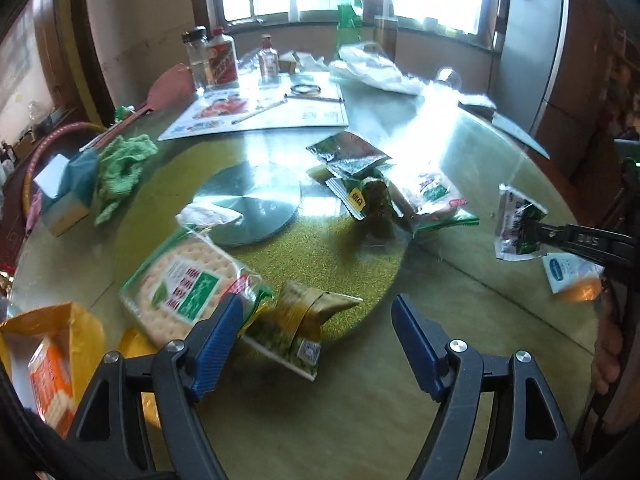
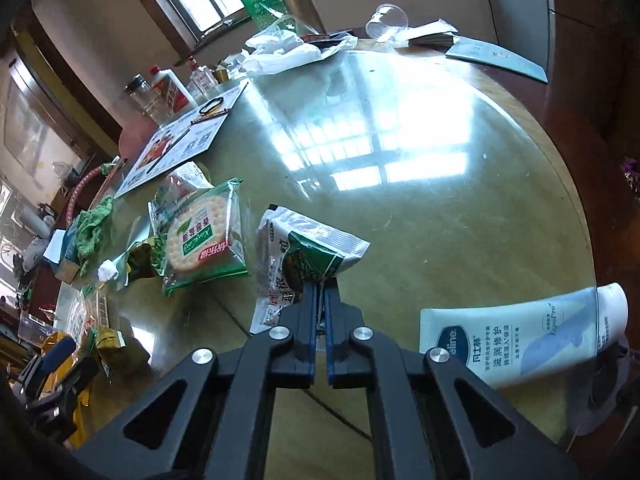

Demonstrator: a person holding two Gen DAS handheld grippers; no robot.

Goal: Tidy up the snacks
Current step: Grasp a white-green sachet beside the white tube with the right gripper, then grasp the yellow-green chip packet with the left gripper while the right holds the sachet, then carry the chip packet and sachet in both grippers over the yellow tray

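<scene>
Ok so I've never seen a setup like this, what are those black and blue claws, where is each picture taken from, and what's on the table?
They are handheld two-finger grippers, one per hand, each with a fisheye camera looking along its fingers. The left camera shows the left gripper open above the round glass table, near a cracker pack and a gold-green packet. The right camera shows the right gripper shut on a white-green snack packet, lifted off the glass. More snack packets, a lotion tube, a green cloth and bottles also sit there.
</scene>
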